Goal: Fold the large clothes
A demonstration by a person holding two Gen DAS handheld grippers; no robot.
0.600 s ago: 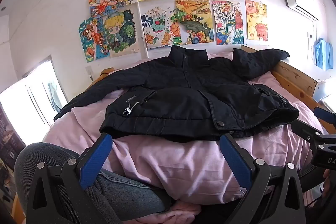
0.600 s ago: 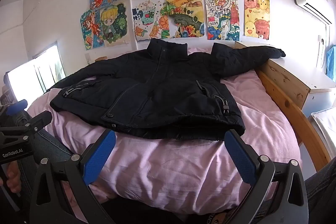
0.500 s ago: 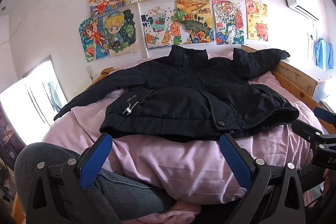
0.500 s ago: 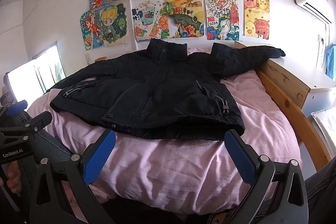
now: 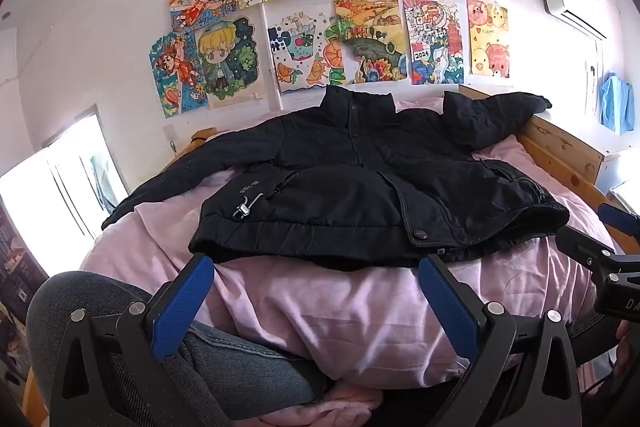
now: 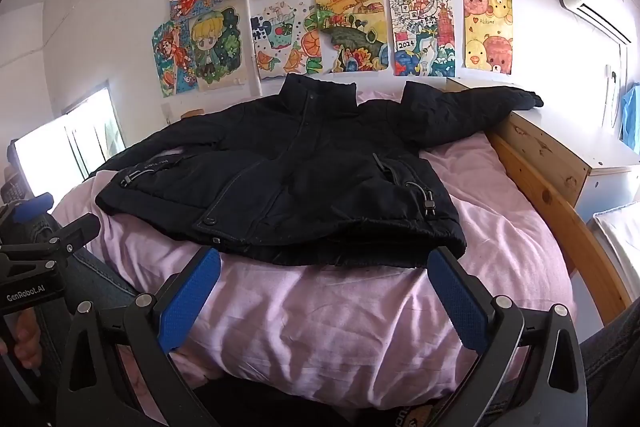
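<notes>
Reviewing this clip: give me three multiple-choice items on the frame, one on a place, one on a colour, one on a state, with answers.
1. Where does the jacket lie?
A. on the bed
B. on the floor
C. on a hanger

2. What colour is the bed cover?
A. green
B. pink
C. white

3. How does the right gripper stand?
A. shut on a sleeve
B. open, holding nothing
C. shut on the hem

Answers:
1 A, it is spread front up over the bedding.
2 B, pale pink cloth shows all around the jacket.
3 B, its blue pads stand wide apart, short of the hem.
</notes>
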